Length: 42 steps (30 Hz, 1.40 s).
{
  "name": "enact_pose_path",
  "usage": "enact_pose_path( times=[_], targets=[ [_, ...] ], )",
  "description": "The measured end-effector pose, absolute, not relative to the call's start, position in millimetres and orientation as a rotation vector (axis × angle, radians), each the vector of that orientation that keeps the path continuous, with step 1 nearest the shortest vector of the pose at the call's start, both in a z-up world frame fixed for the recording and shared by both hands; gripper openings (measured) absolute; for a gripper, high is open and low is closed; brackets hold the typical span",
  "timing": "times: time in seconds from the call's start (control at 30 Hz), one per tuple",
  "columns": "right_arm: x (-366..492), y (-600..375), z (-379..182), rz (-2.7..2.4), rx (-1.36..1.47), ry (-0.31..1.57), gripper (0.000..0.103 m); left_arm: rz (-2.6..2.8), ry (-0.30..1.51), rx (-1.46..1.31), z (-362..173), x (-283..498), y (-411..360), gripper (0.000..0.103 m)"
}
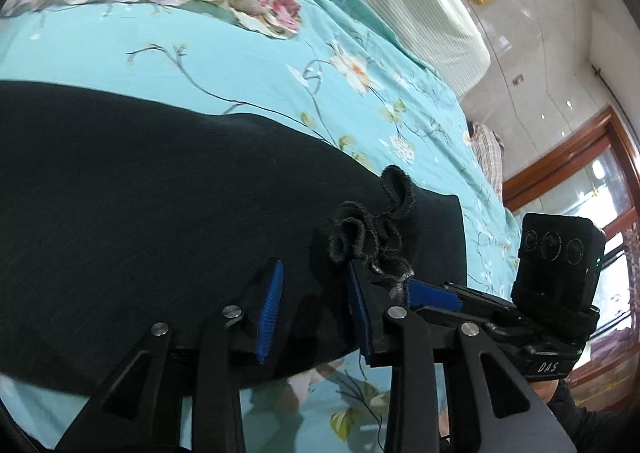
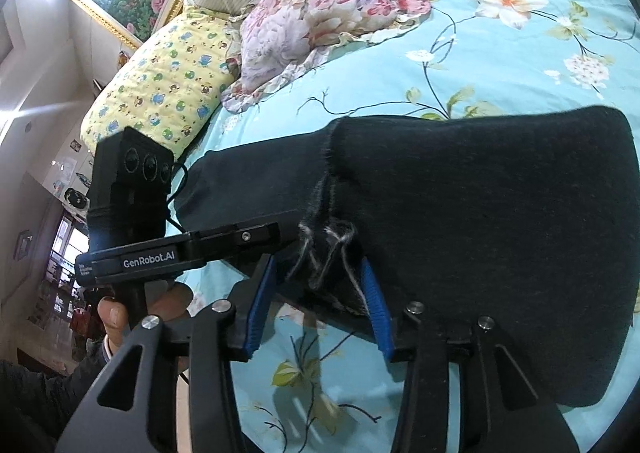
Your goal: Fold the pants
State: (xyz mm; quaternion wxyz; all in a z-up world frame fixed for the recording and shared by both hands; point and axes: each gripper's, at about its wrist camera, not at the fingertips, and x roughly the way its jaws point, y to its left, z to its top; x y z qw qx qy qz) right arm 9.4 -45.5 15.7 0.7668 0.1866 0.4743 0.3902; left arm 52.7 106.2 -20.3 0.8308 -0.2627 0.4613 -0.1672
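Pants [image 2: 480,213], black, doubled over flat on floral turquoise bedsheet [image 2: 500,65], frayed hems bunched.

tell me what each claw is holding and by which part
Neither claw is clamped. The left claw and the right claw both stand open around bunched hem cloth at the near edge of the black pants.

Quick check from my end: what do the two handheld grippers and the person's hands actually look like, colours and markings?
Both grippers, left and right, are black linkage frames with silver pivot bolts and ribbed blue finger pads. Each carries a black three-lens camera block. The left body is printed GenRobot.AI, the right one DAS. A thin black cable trails off the left one. The left hand is bare, with a dark sleeve.
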Motion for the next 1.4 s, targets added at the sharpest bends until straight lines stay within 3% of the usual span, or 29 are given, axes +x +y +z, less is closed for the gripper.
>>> enact_pose_path(
  times=[0.17,0.3,0.57,0.93,1.03,1.4],
  targets=[
    [8.2,-37.2,25.0,0.878,0.394,1.019,0.046,-0.3,0.957,-0.59,-17.3,36.3,121.7,0.039],
    [8.3,-28.7,31.6,0.905,0.385,1.013,0.046,-0.245,0.934,-0.616,-14.3,21.0,136.1,0.049],
    [12.7,-5.8,40.1,0.951,0.345,1.012,0.046,-0.104,0.88,-0.692,-9.6,-11.1,172.7,0.049],
    [30.7,34.5,50.6,1.01,0.284,1.007,0.046,0.093,0.798,-0.853,-13.0,-68.5,232.1,0.058],
    [36.4,48.0,54.3,1.033,0.263,1.004,0.046,0.164,0.797,-0.874,-16.2,-75.9,246.0,0.064],
    [56.7,101.1,61.6,1.1,0.183,1.003,0.046,0.255,0.801,-0.953,-28.4,-70.6,281.0,0.067]
  ],
)
